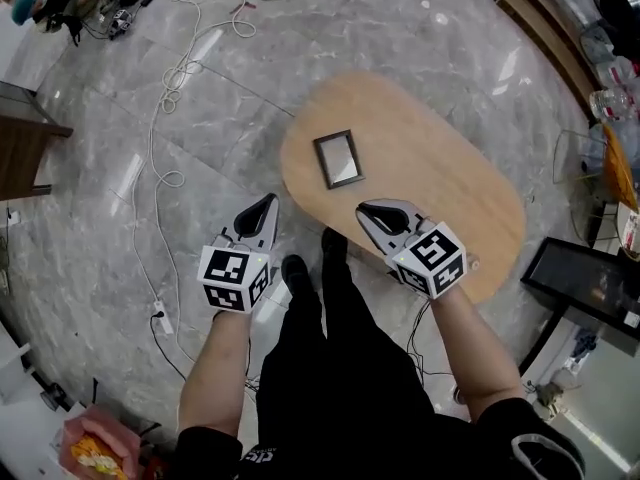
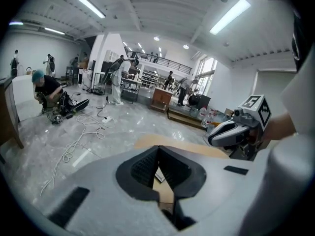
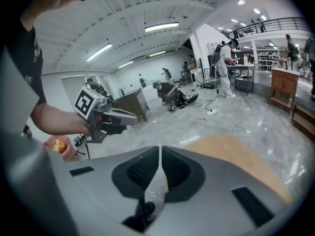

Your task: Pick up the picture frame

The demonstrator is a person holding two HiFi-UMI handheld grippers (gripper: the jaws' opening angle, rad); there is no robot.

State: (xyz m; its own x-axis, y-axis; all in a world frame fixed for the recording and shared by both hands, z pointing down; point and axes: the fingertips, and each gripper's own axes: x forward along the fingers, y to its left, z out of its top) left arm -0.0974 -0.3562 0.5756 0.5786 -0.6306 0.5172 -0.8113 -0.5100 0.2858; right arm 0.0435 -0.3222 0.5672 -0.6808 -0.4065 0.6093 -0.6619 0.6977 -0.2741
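A small dark picture frame (image 1: 338, 158) lies flat on the oval wooden table (image 1: 440, 168), near its left end. My left gripper (image 1: 268, 200) hovers over the floor just off the table's near edge, its jaws shut with nothing in them. My right gripper (image 1: 364, 210) hangs above the table's near edge, short of the frame, its jaws a thin slit apart and empty. In the left gripper view the frame (image 2: 159, 175) shows through the gap behind the closed tips of the left gripper (image 2: 158, 149), and the right gripper (image 2: 211, 137) is at the right. In the right gripper view the right gripper (image 3: 161, 149) points past the table (image 3: 236, 156).
White cables (image 1: 165, 98) trail over the marble floor left of the table. A dark flat panel (image 1: 585, 273) lies at the right, wooden furniture (image 1: 20, 148) at the far left, a snack bag (image 1: 95, 453) at the lower left. The person's legs and shoes (image 1: 295, 273) stand against the table's near edge.
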